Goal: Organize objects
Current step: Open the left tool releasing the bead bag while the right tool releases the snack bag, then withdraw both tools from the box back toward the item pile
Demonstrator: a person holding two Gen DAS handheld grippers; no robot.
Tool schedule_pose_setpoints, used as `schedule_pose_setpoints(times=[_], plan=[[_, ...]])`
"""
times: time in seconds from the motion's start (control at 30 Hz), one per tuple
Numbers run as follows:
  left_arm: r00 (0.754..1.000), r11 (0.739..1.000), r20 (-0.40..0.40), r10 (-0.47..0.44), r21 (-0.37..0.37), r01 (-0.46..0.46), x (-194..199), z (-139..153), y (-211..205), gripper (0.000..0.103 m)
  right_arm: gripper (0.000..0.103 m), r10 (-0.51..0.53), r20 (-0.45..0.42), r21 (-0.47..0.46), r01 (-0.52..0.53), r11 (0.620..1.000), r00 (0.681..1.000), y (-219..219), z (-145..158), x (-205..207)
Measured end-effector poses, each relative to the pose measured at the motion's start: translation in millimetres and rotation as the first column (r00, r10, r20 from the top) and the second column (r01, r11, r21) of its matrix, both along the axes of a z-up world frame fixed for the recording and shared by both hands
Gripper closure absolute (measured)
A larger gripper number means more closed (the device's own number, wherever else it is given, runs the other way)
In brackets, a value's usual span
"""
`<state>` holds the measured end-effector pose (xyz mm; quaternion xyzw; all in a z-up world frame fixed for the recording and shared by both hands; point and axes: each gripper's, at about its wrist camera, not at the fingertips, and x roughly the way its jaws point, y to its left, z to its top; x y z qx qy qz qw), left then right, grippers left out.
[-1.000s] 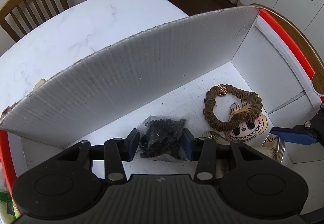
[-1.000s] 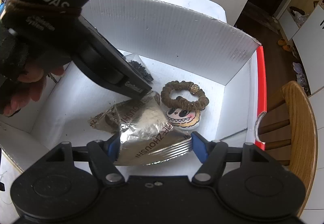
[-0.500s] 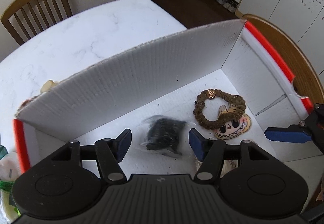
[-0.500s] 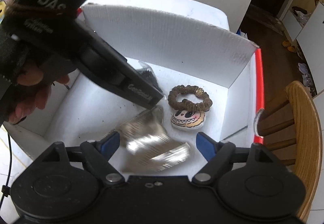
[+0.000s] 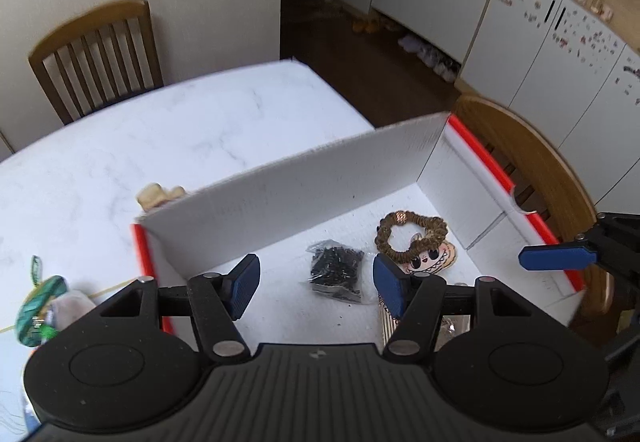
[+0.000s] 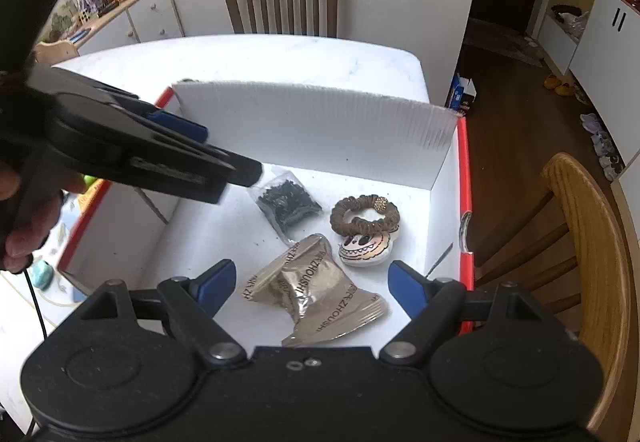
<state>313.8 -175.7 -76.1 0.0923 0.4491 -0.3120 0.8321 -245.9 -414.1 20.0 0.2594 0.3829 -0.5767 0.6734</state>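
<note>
A white cardboard box (image 5: 304, 198) (image 6: 320, 122) with red edges stands on the table. In it lie a clear bag of small black parts (image 5: 337, 271) (image 6: 289, 201), a brown hair scrunchie (image 5: 412, 232) (image 6: 365, 215) on a cartoon-face charm (image 5: 434, 260) (image 6: 364, 248), and a silver foil packet (image 6: 316, 290). My left gripper (image 5: 316, 284) is open and empty above the black bag. My right gripper (image 6: 310, 284) is open and empty above the foil packet.
The box sits on a white marble table (image 5: 160, 130). A small beige figure (image 5: 158, 194) lies behind the box wall. A green pouch (image 5: 38, 306) lies left of the box. Wooden chairs (image 5: 96, 50) (image 6: 588, 242) stand at the far side and on the right.
Both grippers opened and rose up and back from the box. The left let go of the black bag; the right let go of the foil packet, which now lies on the box floor.
</note>
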Motion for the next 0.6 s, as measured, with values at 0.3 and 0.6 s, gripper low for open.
schedule_pose_setpoints(times=[0.3, 0.6], plan=[[0.997, 0.997, 0.071, 0.006, -0.071, -0.001, -21.2, 34.3, 41.6, 0.041, 0.021, 0.006, 0.051, -0.064, -0.002, 0.998, 0.999, 23.5, 26.2, 18.8], [0.991, 0.993, 0.127, 0.041, -0.117, -0.027, -35.2, 55.5, 100.9, 0.033, 0.020, 0.047, 0.073, -0.136, -0.037, 0.990, 0.996, 43.5, 42.0, 54.0]])
